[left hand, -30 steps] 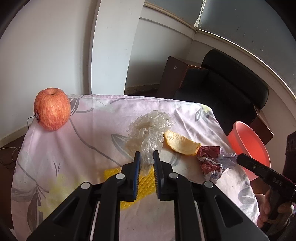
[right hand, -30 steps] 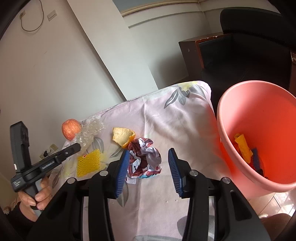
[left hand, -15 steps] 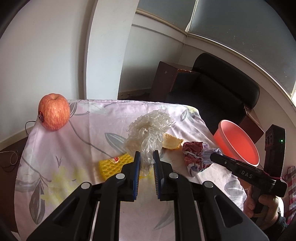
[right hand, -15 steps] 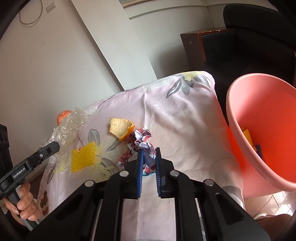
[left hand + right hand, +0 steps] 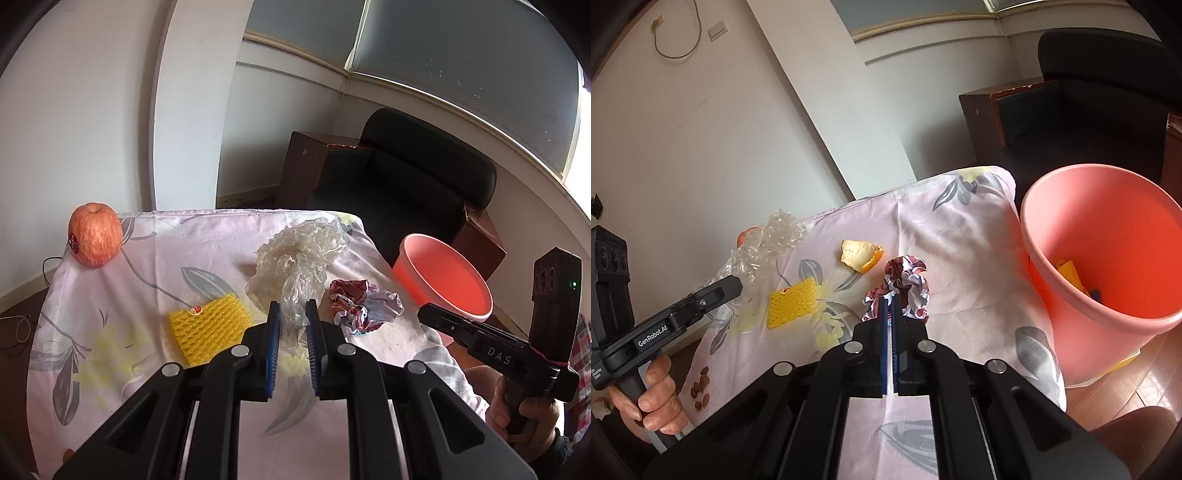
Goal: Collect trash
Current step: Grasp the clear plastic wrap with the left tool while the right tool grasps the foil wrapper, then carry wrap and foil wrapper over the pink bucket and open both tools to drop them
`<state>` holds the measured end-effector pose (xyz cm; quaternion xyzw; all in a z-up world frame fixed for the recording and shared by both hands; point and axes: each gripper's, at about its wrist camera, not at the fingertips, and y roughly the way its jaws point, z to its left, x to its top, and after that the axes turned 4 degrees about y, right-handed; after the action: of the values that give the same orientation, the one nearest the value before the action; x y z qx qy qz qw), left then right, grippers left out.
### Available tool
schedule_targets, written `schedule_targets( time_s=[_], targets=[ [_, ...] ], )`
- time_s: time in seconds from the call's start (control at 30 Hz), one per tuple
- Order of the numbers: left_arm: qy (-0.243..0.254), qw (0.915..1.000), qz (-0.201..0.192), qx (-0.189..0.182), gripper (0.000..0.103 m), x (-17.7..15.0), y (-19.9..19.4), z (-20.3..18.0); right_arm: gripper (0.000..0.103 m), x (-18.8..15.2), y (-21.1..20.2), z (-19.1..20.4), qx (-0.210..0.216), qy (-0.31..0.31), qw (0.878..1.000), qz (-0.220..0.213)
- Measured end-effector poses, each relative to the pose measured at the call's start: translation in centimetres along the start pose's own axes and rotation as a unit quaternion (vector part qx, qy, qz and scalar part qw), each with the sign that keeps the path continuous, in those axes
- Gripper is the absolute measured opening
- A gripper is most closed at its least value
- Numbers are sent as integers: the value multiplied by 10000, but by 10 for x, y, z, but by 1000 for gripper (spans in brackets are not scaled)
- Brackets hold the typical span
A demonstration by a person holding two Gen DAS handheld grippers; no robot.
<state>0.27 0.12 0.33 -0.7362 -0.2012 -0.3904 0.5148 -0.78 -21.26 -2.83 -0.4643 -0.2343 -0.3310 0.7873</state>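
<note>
Fingers of the left gripper (image 5: pixel 291 314) are pinching the tail of a crumpled clear plastic bag (image 5: pixel 301 254), whose bulk stands above the pads. Fingers of the right gripper (image 5: pixel 890 301) have just been closing and now sit pressed almost together on a fold of the crumpled printed wrapper (image 5: pixel 905 284).

Hidden or unclear: in the left wrist view the plastic bag covers the orange peel (image 5: pixel 861 254), which shows only in the right wrist view. In the right wrist view the same bag hides nearly all of the apple (image 5: pixel 95 234). Contents of the pink bin (image 5: pixel 1104 251) are partly cut off by its wall; a yellow piece and something blue show, no more. Small brown bits (image 5: pixel 700 387) near the left hand (image 5: pixel 653 402) cannot be identified.

Edges and room: the bin stands off the tabletop's right edge, near the wrapper. The yellow foam fruit net (image 5: pixel 208 326) lies flat, just left of the left gripper. The apple sits at the far left corner, well apart from the trash.

Surface: a pale pink cloth (image 5: pixel 155 266) with grey leaf print covers the tabletop. Behind are white walls and a black armchair (image 5: pixel 406 181).
</note>
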Motion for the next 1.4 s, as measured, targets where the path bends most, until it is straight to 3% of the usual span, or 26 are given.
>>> schedule_targets(
  time_s=[0.03, 0.07, 0.13, 0.17, 0.57, 0.6, 0.67, 0.73, 1.17, 1.4],
  targets=[
    [18, 10000, -5, -4, 13, -1, -1, -2, 6, 0, 0, -2, -9, 53, 10000, -2],
    [26, 10000, -1, -15, 13, -2, -2, -3, 23, 1, 0, -5, -42, 115, 9999, 0],
    [11, 10000, 31, -58, 13, -6, -1, -3, 45, 2, 3, -13, -1, 306, 9995, 40],
    [8, 10000, 47, -74, 13, -7, -1, -2, 45, 3, 6, -16, 71, 389, 9992, 85],
    [-19, 9999, 146, -9, 13, -12, 3, 9, 44, 17, 61, -17, -375, 276, 9980, 436],
    [-24, 9999, 148, -8, 13, -11, 4, 8, 39, 17, 64, -16, -359, 265, 9979, 459],
    [-21, 9999, 153, -12, 13, -11, 5, 9, 15, 17, 71, -16, -337, 301, 9975, 544],
    [-18, 9999, 159, -19, 13, -11, 5, 9, 10, 16, 72, -17, -270, 367, 9974, 555],
    [82, 9999, 77, -114, 13, -6, 0, -9, 8, 17, 7, -4, -21, 228, 9995, -225],
    [123, 9997, 47, -195, 13, -2, 1, -22, 8, 26, -29, -18, -264, 307, 9964, -743]
  ],
)
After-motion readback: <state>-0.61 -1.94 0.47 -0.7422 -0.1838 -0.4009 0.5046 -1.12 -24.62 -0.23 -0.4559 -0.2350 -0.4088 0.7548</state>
